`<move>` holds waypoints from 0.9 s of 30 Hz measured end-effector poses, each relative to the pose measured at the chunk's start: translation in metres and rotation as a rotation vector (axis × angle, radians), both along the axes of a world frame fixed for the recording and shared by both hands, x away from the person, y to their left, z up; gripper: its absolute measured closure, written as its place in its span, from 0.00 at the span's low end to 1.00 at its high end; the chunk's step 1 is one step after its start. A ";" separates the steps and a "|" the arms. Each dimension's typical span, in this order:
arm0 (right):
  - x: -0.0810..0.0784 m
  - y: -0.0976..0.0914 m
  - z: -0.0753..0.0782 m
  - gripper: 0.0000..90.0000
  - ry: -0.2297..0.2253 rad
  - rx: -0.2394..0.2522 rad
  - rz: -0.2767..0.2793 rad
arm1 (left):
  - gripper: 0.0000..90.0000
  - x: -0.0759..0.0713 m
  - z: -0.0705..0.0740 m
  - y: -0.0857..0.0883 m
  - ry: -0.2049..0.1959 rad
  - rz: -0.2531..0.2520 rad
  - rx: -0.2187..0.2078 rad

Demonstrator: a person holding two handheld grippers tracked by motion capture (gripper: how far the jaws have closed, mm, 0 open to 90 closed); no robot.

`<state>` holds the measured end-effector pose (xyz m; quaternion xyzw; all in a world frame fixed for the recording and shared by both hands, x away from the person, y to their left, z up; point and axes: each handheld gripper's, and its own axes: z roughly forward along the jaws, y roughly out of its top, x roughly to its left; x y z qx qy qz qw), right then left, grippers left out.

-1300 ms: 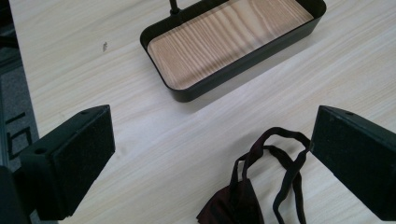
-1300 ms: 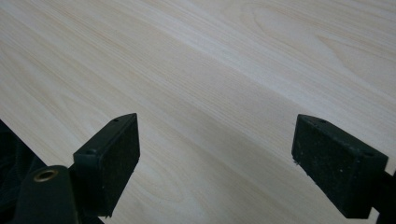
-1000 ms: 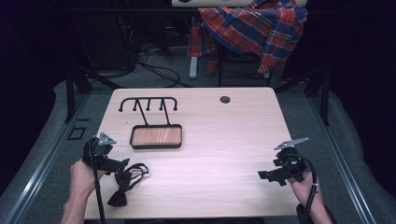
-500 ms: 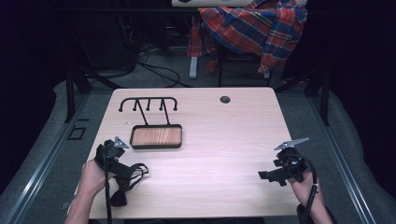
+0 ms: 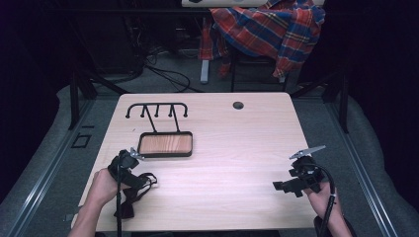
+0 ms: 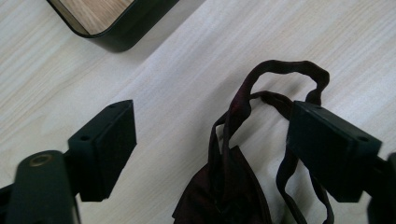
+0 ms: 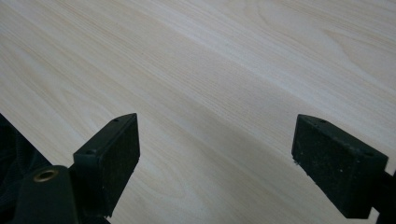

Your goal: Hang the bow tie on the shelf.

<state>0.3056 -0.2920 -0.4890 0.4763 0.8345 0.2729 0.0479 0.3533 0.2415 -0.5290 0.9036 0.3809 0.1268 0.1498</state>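
Left gripper [image 6: 212, 142], jaws spread wide, poised over a dark maroon bow tie [image 6: 224, 196] that lies on the pale wood worktop [image 5: 237, 148]; in the left gripper view the tie's folded body sits between the 2 jaws, nearer the bottom edge, and its thin strap [image 6: 280, 70] loops up and away beyond the jaw tips, passing under the right-hand jaw (whether that jaw touches the strap cannot be told). Beyond the left gripper, toward the far side of the worktop, stands a shallow black-rimmed tray [image 5: 165, 145] with a wooden floor, its corner visible at the top left of the left gripper view; just behind the tray rises a black wire rack [image 5: 157, 109] with several hooks. Right gripper [image 7: 215, 154], jaws likewise spread wide with nothing between them, held low over bare worktop, well apart from the left gripper and the tie. In the high view each gripper is held by a hand [image 5: 101, 187] entering from the near edge. A plaid cloth [image 5: 272, 29] hangs beyond the far end of the worktop.
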 end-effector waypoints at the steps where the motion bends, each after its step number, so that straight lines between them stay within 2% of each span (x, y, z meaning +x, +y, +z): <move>1: 0.000 0.000 0.000 0.17 0.000 0.003 -0.001 | 0.21 0.000 -0.001 -0.001 0.005 -0.005 -0.004; 10: 0.001 0.001 -0.001 0.17 0.010 -0.006 0.001 | 0.56 -0.003 -0.006 -0.010 0.024 -0.072 0.029; 16: 0.001 0.001 -0.001 0.17 0.012 -0.009 -0.001 | 0.68 -0.005 -0.006 -0.013 0.006 -0.107 0.047; 19: 0.001 0.002 -0.002 0.17 0.009 -0.021 -0.009 | 0.72 -0.006 -0.006 -0.014 0.014 -0.115 0.049; 21: 0.002 0.003 -0.003 0.17 0.017 -0.027 -0.003 | 0.74 -0.006 -0.008 -0.015 0.024 -0.134 0.071; 27: 0.002 0.003 -0.003 0.17 0.018 -0.029 -0.006 | 0.82 -0.007 -0.010 -0.015 0.030 -0.148 0.088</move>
